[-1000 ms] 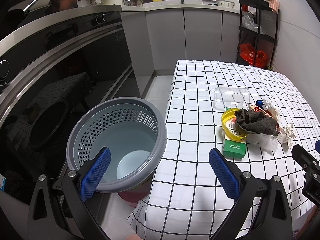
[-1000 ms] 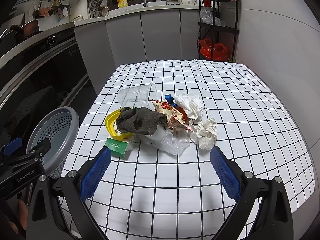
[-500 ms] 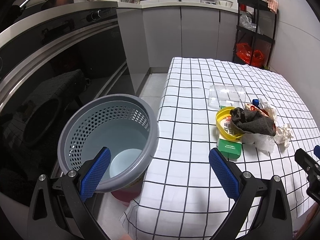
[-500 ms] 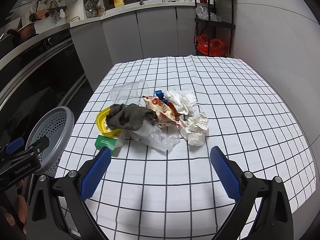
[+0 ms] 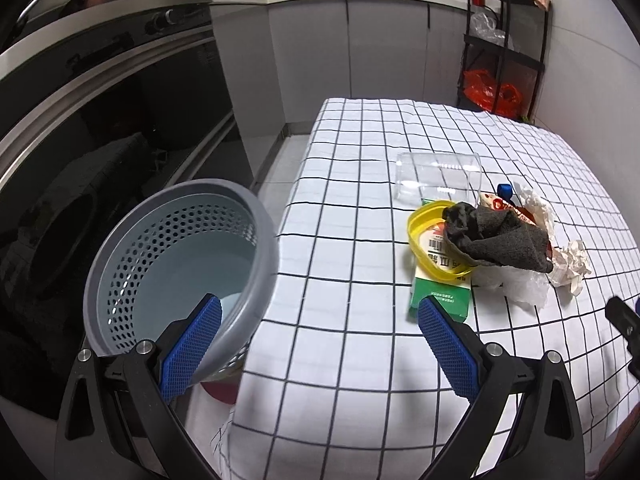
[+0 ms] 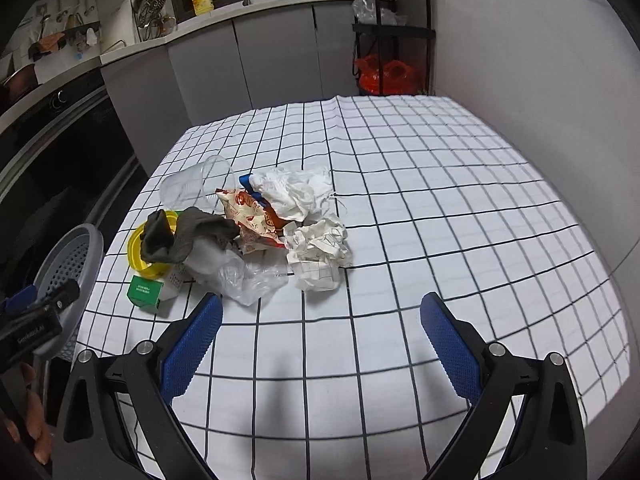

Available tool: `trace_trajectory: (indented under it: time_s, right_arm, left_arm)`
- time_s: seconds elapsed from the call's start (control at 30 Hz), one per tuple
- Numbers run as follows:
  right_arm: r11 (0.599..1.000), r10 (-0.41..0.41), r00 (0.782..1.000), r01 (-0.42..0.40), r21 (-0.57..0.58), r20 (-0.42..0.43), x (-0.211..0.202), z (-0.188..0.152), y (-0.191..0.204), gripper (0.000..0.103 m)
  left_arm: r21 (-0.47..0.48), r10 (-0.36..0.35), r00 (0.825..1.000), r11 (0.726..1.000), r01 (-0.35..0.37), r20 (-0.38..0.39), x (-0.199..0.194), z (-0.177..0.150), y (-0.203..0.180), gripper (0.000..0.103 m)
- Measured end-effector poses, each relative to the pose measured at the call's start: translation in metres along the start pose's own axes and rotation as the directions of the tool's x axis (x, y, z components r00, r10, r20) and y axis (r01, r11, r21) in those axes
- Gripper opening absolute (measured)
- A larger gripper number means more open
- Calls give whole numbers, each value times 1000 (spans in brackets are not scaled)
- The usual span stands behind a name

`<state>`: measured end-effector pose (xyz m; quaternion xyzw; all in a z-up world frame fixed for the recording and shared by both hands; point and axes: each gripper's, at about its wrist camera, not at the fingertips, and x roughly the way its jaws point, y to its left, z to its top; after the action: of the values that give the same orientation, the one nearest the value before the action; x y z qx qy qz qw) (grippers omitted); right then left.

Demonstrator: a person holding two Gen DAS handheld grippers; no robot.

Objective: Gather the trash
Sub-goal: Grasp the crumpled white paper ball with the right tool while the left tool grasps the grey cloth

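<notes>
trash pile [image 6: 248,232], sock-covered yellow lid [image 6: 138,246]

A table [image 6: 460,200] with a white cloth and black squares stands by a gray wall [image 6: 540,60]. Gray cupboards [image 6: 260,60] run behind it. A black shelf [image 6: 390,32] stands in the corner. A dark oven [image 5: 100,120] is on the left.

Clear cloth [image 6: 400,240] before trash heap [image 6: 256,236] (right).

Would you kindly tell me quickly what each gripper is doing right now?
Left gripper: open, holding nothing, above the table edge beside the basket.
Right gripper: open, holding nothing, short of the trash pile.
</notes>
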<state>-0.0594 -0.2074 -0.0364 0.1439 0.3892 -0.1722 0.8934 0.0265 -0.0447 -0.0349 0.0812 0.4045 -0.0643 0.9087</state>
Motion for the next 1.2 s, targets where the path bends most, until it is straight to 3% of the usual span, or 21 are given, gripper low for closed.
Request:
trace_trajectory:
  time_s: [0.4,0.63,0.9,1.2]
  right_arm:
    - [998,-49,995,45,-52,-87,63,26,-6,95]
    - [999,-19,990,13,-40,-143,90,28,-12,91]
    - [997,-4,982,-11,-79,-190,96,24,-4,29]
    - [999,40,990,-39,12,-133,66,30,-21,29]
  left_arm:
    - [16,-21,1000,1000,21,-6,16,5,-15,97]
    - [29,-48,999,998,48,0,17,6,-22,97]
    - [45,-96,995,994,96,6,15,7,-36,97]
    - [71,-174,984,983,170,43,7,8,-58,97]
